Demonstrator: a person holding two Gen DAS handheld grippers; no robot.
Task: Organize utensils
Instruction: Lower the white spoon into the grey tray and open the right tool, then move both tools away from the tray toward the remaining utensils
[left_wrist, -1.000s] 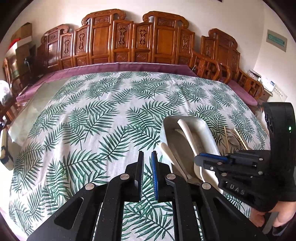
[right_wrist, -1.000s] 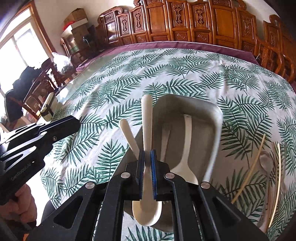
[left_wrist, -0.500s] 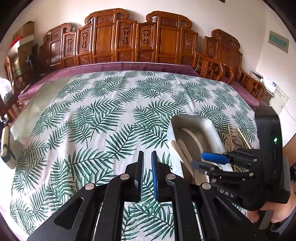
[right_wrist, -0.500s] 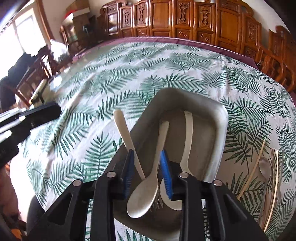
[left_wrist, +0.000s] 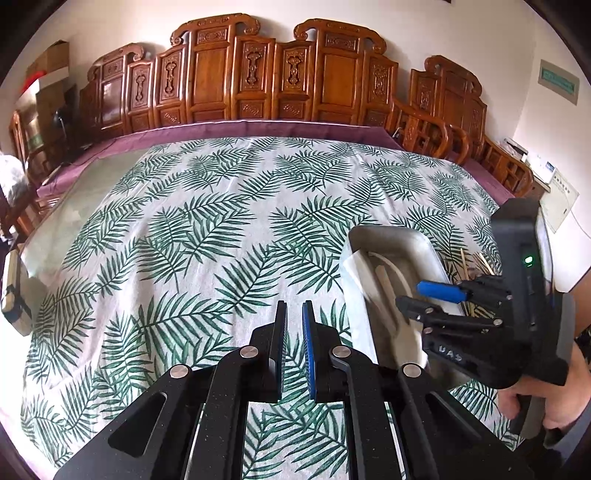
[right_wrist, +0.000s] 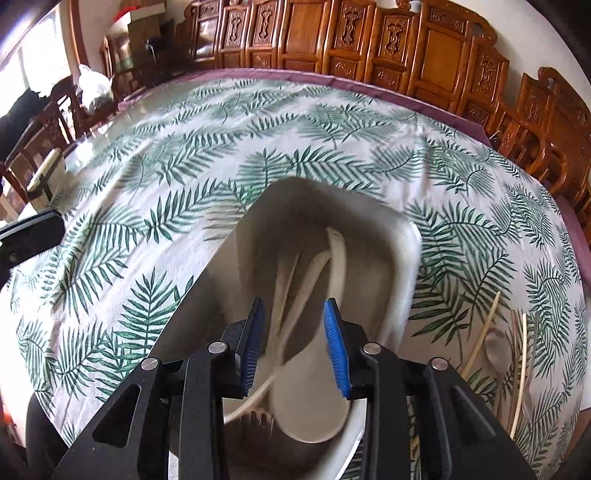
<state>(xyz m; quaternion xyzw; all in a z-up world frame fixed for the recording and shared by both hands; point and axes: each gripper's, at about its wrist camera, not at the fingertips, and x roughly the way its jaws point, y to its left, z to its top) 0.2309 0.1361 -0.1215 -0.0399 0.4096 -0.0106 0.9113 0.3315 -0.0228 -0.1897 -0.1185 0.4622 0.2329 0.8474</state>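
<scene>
A grey metal tray sits on the palm-leaf tablecloth and holds several cream plastic spoons. My right gripper is open and empty just above the tray's near end, over the spoons. In the left wrist view the tray is at the right with the right gripper above it. My left gripper is shut and empty, hovering over bare cloth to the left of the tray.
Wooden chopsticks and a spoon lie on the cloth right of the tray. Carved wooden chairs line the far side of the table. A small object lies at the left table edge.
My right gripper opened and let go of the cream spoon, which now lies in the tray. The left gripper stayed shut and drifted slightly.
</scene>
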